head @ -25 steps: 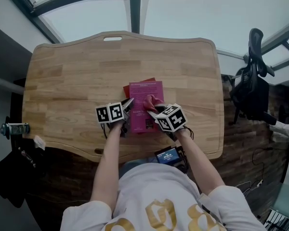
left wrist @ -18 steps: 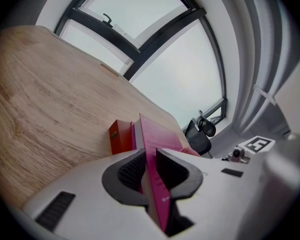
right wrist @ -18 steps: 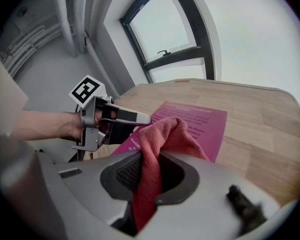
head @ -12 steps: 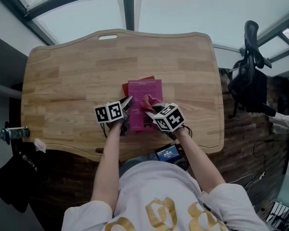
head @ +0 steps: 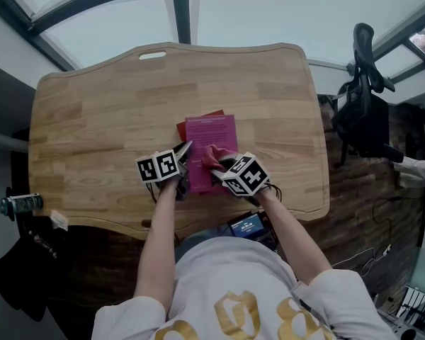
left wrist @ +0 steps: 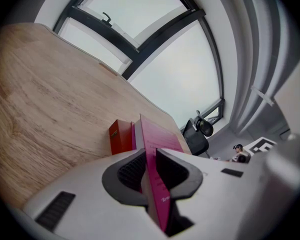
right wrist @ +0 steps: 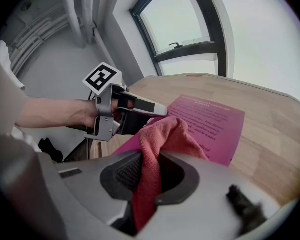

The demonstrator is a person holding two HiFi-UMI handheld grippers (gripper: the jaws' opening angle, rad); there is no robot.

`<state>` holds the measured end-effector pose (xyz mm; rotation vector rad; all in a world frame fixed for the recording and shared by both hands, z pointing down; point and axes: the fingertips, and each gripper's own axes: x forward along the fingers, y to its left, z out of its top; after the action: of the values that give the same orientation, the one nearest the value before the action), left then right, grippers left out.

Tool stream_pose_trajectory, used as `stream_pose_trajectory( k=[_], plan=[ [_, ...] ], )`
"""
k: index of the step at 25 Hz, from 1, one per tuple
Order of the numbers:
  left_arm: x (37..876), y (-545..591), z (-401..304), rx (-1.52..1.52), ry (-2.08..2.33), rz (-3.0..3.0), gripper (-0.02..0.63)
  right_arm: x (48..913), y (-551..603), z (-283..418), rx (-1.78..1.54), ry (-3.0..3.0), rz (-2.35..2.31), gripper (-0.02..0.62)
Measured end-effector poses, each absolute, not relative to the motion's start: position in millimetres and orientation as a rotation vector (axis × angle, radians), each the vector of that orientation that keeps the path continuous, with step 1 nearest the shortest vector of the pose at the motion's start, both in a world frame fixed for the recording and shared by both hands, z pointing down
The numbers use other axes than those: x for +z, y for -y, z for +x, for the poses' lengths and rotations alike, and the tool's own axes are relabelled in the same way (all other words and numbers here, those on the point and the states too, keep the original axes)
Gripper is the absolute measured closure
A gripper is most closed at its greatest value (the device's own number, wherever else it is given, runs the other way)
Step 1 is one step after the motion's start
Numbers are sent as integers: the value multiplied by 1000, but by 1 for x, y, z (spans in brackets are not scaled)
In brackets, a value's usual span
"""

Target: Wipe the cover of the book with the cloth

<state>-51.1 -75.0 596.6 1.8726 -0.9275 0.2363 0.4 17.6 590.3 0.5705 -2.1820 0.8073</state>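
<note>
On wooden table (head: 92,119): left gripper (left wrist: 151,165) clamps magenta book (head: 214,129) edge; right gripper (right wrist: 149,166) pinches cloth (right wrist: 167,133) on cover; print unreadable.

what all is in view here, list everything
table: 1, light wood, centre
book: 1, magenta, on the table near its front edge
red book or box: 1, peeks out at the book's far left corner
cloth: 1, pinkish red, on the book's cover
office chair: 1, black, right of the table
can: 1, dark, left of the table
small screen: 1, blue-lit, at the table's near edge
left gripper: white, clamped on the book
right gripper: white, clamped on the cloth
arms: 2, bare
</note>
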Motion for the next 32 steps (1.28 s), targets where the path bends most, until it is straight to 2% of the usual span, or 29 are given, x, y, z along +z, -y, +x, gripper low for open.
stream_pose_trajectory(
  k=[32],
  plan=[
    [598, 75, -51, 234, 872, 1895, 532, 591, -44, -40, 756, 2137, 328, 525]
  ],
)
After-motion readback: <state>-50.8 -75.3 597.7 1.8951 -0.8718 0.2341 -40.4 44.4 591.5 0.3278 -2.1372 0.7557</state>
